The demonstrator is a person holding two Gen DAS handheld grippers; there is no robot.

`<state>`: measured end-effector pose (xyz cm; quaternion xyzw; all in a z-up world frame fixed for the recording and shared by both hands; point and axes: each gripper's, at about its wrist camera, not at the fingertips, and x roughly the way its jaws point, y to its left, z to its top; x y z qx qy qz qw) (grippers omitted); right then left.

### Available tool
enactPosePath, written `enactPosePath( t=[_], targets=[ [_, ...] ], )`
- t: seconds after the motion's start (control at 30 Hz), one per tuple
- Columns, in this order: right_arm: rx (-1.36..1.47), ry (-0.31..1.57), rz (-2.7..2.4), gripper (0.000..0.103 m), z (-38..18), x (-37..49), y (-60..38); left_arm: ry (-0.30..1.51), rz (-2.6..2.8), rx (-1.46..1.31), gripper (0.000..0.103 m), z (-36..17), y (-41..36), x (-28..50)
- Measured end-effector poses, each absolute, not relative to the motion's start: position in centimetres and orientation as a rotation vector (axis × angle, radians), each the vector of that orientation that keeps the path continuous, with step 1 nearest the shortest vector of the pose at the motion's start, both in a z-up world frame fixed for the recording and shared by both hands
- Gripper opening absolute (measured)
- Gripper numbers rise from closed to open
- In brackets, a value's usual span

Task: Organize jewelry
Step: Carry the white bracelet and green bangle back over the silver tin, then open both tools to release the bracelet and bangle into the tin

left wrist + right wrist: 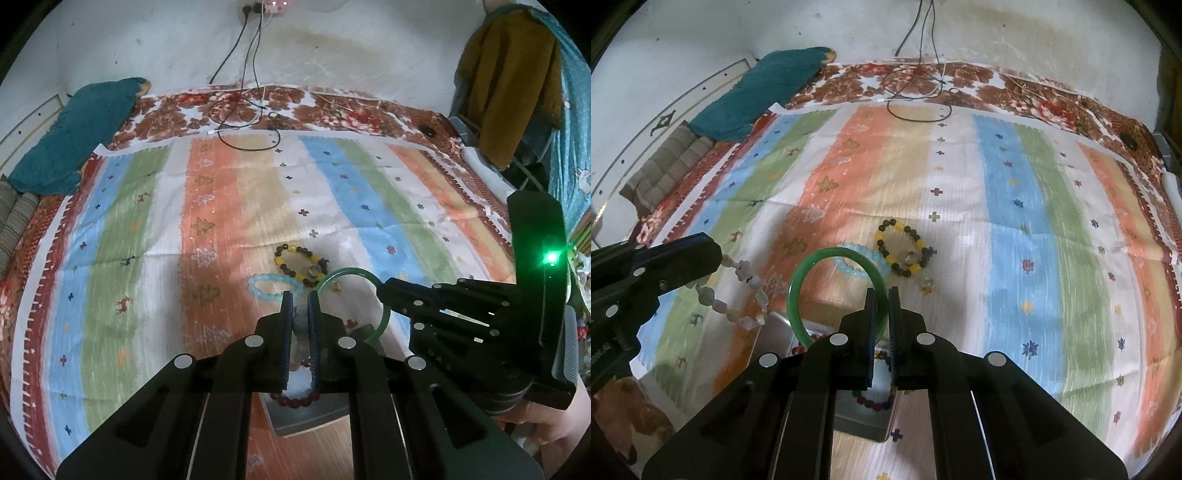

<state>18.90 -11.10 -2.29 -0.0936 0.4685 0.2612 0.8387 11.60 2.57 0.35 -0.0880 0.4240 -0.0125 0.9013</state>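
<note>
We are holding two pieces over a shallow metal tray (pixel 862 424) that is sitting at six o'clock in both wrist views, just under the jaws. Our right gripper (pixel 882 295) is clenched on the rim of a green bangle (pixel 798 291) — a smooth, glassy, rigid hoop standing nearly upright, its open ring spreading toward ten o'clock from the fingertips. Our left gripper (pixel 301 299) is pinching a pale bead bracelet (pixel 738 295), whose milky, irregular stones are hanging in a slack loop below the jaws, at about nine o'clock in the right view.

The tray lies directly beneath both loads, so we judge the coming move to be a lowering; the bangle looks nearer to it. Inside it a dark red bead bracelet (pixel 295 400) is already resting, along with another multicoloured strand we cannot make out clearly.

Still out on the striped woven cloth (pixel 1015 221) at twelve o'clock are a light blue bead bracelet (pixel 271 286) and a yellow-and-brown bead bracelet (pixel 299 264) — touching or overlapping, round and glossy.
</note>
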Motion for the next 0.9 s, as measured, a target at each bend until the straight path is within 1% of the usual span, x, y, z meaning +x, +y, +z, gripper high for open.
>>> enactPosePath(
  t=[0.47,0.83,0.9],
  targets=[
    [-0.198,0.997,0.554,0.007,-2.3,15.9,-12.5,0.863,-0.039,-0.168,0.007,0.1,1.5,8.5],
    [-0.201,0.994,0.565,0.007,-2.4,15.1,-12.3,0.873,-0.043,-0.173,0.008,-0.3,1.1,7.9],
    [-0.211,0.966,0.569,0.008,-2.2,14.9,-12.2,0.892,-0.051,-0.177,0.008,-0.5,1.1,8.1]
  ],
)
